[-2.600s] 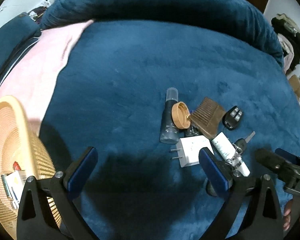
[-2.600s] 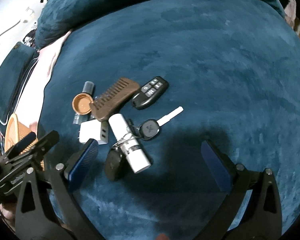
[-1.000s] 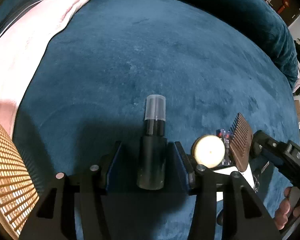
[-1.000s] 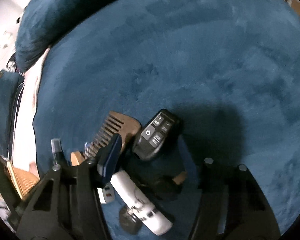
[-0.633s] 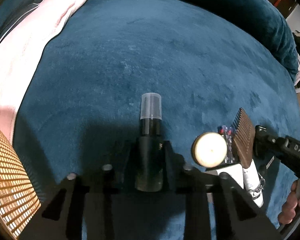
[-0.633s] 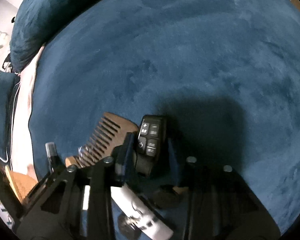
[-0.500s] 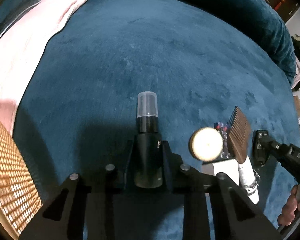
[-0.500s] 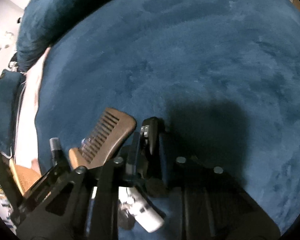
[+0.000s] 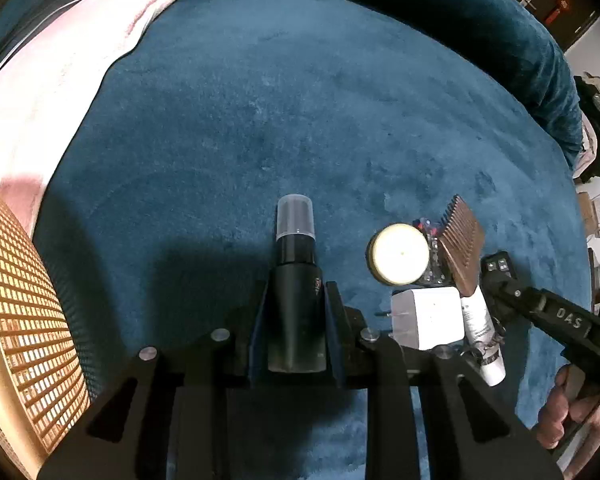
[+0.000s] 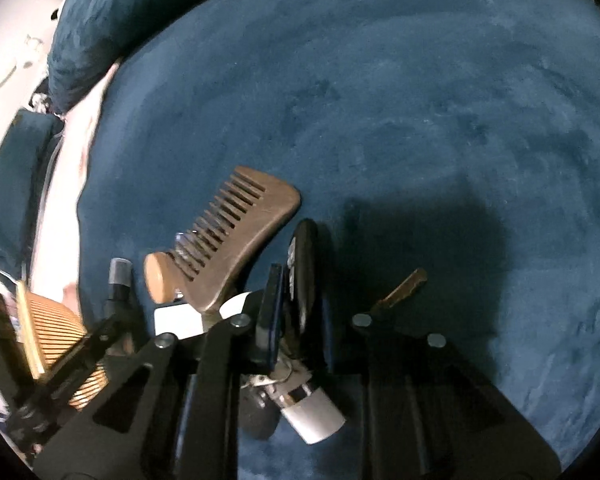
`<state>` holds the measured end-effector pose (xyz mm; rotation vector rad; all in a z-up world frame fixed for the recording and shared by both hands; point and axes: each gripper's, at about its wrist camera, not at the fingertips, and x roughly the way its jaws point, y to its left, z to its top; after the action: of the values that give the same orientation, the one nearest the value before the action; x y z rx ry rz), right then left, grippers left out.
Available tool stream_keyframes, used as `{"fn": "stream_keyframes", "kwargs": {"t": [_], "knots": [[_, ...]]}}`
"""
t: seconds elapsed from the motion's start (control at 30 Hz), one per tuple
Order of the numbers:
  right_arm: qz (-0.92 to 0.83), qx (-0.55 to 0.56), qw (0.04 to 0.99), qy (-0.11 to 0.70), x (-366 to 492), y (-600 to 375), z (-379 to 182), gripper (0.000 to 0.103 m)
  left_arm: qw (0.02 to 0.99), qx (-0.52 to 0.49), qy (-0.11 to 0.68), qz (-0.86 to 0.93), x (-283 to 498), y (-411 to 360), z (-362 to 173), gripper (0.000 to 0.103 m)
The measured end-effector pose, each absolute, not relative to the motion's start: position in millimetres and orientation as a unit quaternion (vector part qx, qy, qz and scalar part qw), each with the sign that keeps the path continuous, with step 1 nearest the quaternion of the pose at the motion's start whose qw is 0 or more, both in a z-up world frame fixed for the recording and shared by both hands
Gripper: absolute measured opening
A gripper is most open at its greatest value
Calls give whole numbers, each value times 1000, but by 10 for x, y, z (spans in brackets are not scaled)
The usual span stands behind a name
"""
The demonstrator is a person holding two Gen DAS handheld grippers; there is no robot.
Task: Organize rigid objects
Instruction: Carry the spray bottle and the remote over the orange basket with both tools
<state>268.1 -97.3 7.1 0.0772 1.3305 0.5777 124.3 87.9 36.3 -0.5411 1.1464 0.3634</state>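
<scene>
The left gripper [image 9: 296, 312] was clamped on the dark spray bottle [image 9: 296, 280], whose clear cap pointed away over the blue blanket [image 9: 300, 120]. The right gripper [image 10: 296, 312] pinched the black remote fob [image 10: 304, 264] edge-on between its pads. Just beside it lay the wooden comb [image 10: 236, 240], white charger [image 9: 426, 322] and white tube [image 9: 480, 332]. The wicker basket [image 9: 16, 300] stood at the blanket's left edge.

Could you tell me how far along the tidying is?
Both grabs are made: left gripper clamps the dark spray bottle, right gripper the black remote fob. Neither has reached the woven basket; brown wooden comb and white charger remain.
</scene>
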Motion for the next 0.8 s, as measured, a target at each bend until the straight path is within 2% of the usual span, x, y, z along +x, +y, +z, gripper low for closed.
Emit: {"fn": "stream_keyframes", "kwargs": {"t": [0.07, 0.4, 0.8], "knots": [[269, 33, 752, 601, 2662, -969, 121, 13, 793, -252, 529, 166, 1164, 873, 410, 27], [294, 39, 774, 560, 2441, -1218, 555, 13, 814, -250, 501, 158, 863, 771, 698, 27], [333, 37, 772, 540, 1993, -1212, 770, 12, 836, -240, 472, 144, 480, 606, 986, 27]]}}
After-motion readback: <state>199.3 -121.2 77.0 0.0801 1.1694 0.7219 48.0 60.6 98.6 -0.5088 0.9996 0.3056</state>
